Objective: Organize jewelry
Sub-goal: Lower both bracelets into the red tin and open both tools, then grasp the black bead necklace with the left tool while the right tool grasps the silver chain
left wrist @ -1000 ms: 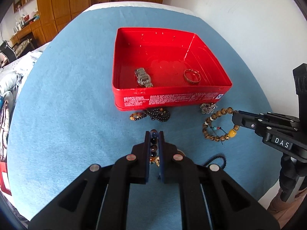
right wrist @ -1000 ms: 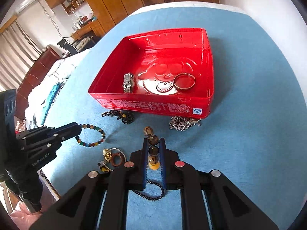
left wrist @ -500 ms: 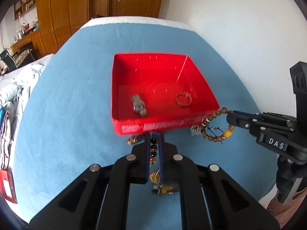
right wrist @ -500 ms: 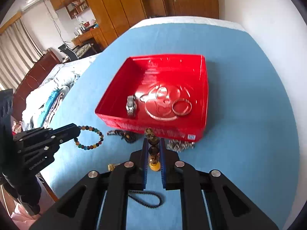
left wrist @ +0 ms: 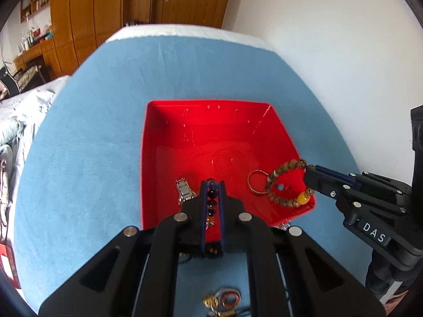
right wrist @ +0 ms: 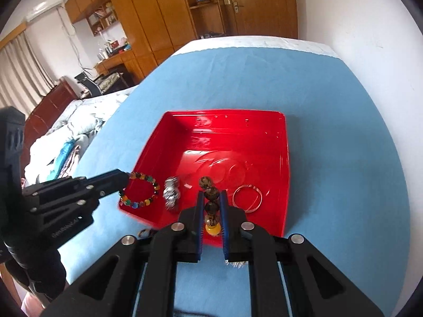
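Observation:
A red tin tray [left wrist: 211, 116] [right wrist: 286, 158] sits on the blue cloth. It holds a silver watch [left wrist: 185, 189] [right wrist: 171, 192] and a metal bangle [left wrist: 256, 182] [right wrist: 248, 195]. My left gripper [left wrist: 212, 185] [right wrist: 124, 178] is shut on a multicoloured bead bracelet [right wrist: 142, 191] [left wrist: 211, 202], held above the tray's near left corner. My right gripper [right wrist: 211, 195] [left wrist: 308, 173] is shut on a brown bead bracelet with a yellow bead [left wrist: 288, 185] [right wrist: 210, 206], held above the tray's near right side.
Loose rings and gold pieces [left wrist: 223, 301] lie on the blue cloth [left wrist: 79, 145] in front of the tray, with dark beads [left wrist: 208, 253] by its near wall. A white wall stands right; wooden wardrobes [right wrist: 211, 8] and bedding [right wrist: 74, 132] are beyond.
Both grippers have lifted their bracelets off the cloth and moved forward, from in front of the tray to above its near part.

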`<state>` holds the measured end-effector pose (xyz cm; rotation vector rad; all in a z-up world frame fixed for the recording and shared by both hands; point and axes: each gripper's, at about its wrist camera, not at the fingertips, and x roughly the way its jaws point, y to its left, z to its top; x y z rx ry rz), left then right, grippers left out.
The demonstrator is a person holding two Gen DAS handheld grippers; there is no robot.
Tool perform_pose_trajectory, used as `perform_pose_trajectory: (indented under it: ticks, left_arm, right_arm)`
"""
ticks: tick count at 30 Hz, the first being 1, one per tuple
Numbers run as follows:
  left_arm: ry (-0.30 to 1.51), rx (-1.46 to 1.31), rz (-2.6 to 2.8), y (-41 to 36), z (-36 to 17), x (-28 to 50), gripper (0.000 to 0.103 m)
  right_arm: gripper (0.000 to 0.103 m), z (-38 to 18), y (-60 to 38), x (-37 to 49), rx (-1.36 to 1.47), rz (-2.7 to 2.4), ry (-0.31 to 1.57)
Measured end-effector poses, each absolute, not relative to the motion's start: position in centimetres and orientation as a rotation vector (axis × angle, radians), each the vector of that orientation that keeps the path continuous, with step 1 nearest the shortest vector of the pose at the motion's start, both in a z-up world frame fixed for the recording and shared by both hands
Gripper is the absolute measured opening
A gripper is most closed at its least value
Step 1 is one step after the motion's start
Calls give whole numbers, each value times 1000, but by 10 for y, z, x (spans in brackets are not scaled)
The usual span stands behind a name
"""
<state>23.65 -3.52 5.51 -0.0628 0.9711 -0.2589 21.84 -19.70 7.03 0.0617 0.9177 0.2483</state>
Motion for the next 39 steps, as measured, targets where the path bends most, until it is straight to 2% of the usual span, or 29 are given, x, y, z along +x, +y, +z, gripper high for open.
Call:
perform_pose_trajectory:
  ticks: [12, 13, 15, 16, 22, 26, 33, 39]
  left_arm:
    - [1037, -52, -226, -43, 12, 305, 8]
    - [1038, -47, -219, -43, 10, 307, 9]
    - [1044, -45, -209, -42, 7, 310, 18]
    - [1044, -48, -210, -41, 7, 309, 24]
    - [1024, -51, -205, -28, 16, 288, 27]
    - [989, -42, -178, -18, 29, 262, 39]
    - [964, -43, -138, 4, 39, 205, 45]
    - [1004, -44, -136, 10, 27, 166, 45]
  right_arm:
    - [12, 18, -195, 304, 68, 243, 1015]
    - [16, 14, -199, 310, 64, 224, 1019]
    - [17, 11, -205, 313, 52, 199, 1010]
    - [17, 12, -211, 311, 52, 187, 1002]
    - [17, 23, -229, 285, 83, 196, 964]
    - [17, 30, -236, 257, 91, 208, 948]
    - [23, 35, -238, 201, 94, 250, 945]
    - [23, 16, -237, 166, 109, 267, 1008]
